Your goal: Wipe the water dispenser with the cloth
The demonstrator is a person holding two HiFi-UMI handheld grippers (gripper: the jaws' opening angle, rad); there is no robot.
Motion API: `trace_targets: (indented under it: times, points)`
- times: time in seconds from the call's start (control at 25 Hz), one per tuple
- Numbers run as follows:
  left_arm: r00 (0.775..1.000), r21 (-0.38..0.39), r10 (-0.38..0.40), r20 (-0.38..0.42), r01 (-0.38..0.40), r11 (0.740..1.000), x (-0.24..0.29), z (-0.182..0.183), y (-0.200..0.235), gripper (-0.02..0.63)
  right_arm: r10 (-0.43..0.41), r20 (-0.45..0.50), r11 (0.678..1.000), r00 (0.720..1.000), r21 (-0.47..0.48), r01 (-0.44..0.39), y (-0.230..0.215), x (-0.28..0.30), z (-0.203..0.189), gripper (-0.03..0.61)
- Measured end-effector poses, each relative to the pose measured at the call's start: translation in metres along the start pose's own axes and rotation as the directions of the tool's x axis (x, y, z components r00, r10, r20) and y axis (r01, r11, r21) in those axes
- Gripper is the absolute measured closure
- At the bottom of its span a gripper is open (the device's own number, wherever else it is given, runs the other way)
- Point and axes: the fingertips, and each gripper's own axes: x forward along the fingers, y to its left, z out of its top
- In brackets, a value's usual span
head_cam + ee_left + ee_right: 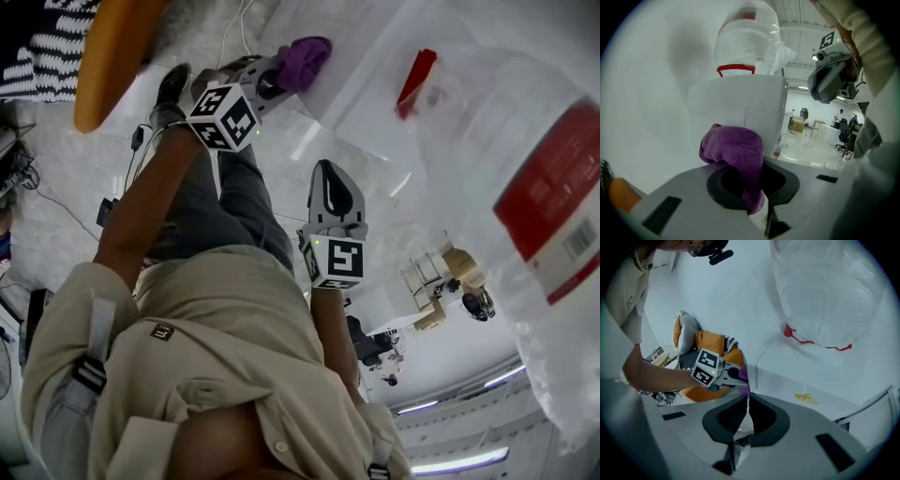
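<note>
- Bunched purple terry cloth sits against a side edge of the white plastic water dispenser.
- The left tool has its jaws clamped on the cloth, which drapes down between them.
- A clear plastic-wrapped water bottle with a red label stands on the dispenser.
- The right tool has its jaws pressed together on nothing and hangs near the dispenser's front, apart from it.
- The person wears a beige shirt.

The cloth, caught between the jaws of my left gripper, lies against a side wall of the water dispenser, below the bottle seated on its top. My right gripper hangs beside the dispenser, apart from it, nearer me than the left.
</note>
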Motion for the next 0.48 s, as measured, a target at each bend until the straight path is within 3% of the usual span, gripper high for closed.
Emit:
trace_targets:
  times: [0.32, 0.48]
  points:
    - [1.0, -0.02, -0.021, 0.006, 0.021, 1.0, 0.0, -0.007, -0.006, 0.558, -0.001, -0.016, 1.0, 1.0, -0.008, 0.001, 0.007, 0.002, -0.003, 0.551]
    - [0.999, -0.048, 0.032, 0.028, -0.03, 0.998, 0.013, -0.006, 0.02, 0.558, -0.007, -0.017, 1.0, 1.0, -0.002, 0.007, 0.01, 0.0, -0.006, 0.551]
